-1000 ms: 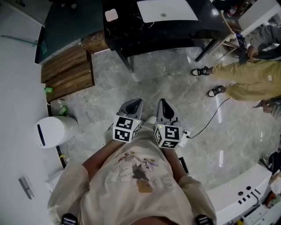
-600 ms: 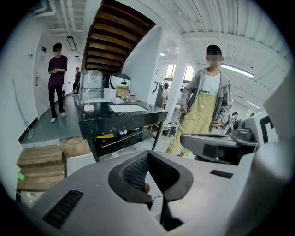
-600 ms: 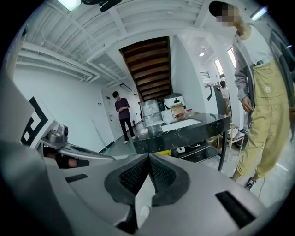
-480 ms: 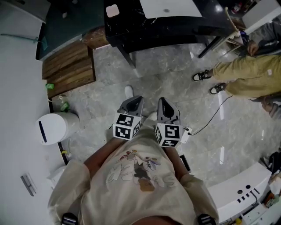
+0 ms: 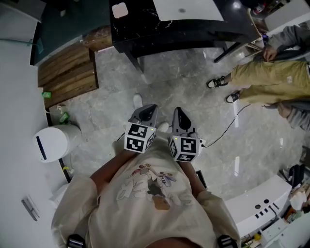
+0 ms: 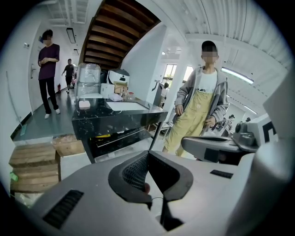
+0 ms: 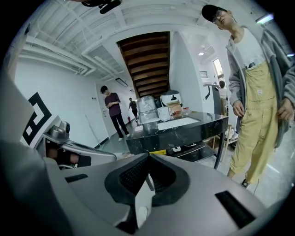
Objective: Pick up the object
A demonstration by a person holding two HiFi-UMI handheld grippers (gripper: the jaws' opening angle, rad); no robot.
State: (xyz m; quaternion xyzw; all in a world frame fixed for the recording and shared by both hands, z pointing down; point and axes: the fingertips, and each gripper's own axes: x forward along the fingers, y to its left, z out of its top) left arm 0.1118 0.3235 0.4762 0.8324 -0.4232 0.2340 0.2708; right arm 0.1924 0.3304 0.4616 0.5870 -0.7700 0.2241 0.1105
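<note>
I hold both grippers side by side in front of my chest, above a grey marble floor. The left gripper (image 5: pixel 151 107) (image 6: pixel 147 154) is shut, its tips meeting with nothing between them. The right gripper (image 5: pixel 177 111) (image 7: pixel 148 156) is shut and empty too. Both point toward a black marble table (image 5: pixel 145 34) (image 6: pixel 115 116) (image 7: pixel 179 131) some way ahead. On the table lie a small pink square thing (image 5: pixel 119 9) (image 6: pixel 84 104) and a white flat board (image 5: pixel 189 8), and a clear container (image 6: pixel 88 78) stands there. Neither gripper is near the table.
A person in yellow overalls (image 5: pixel 271 77) (image 6: pixel 193 120) stands right of the table. Wooden steps (image 5: pixel 65 72) and a round white bin (image 5: pixel 51 141) are at the left. A cable (image 5: pixel 227 131) runs over the floor. A white counter (image 5: pixel 256 208) is at bottom right. My white shoe (image 5: pixel 138 100) shows ahead.
The whole scene has slid slightly up and left in the head view, and a white shoe has come out ahead of the grippers. Both grippers stay shut, side by side.
</note>
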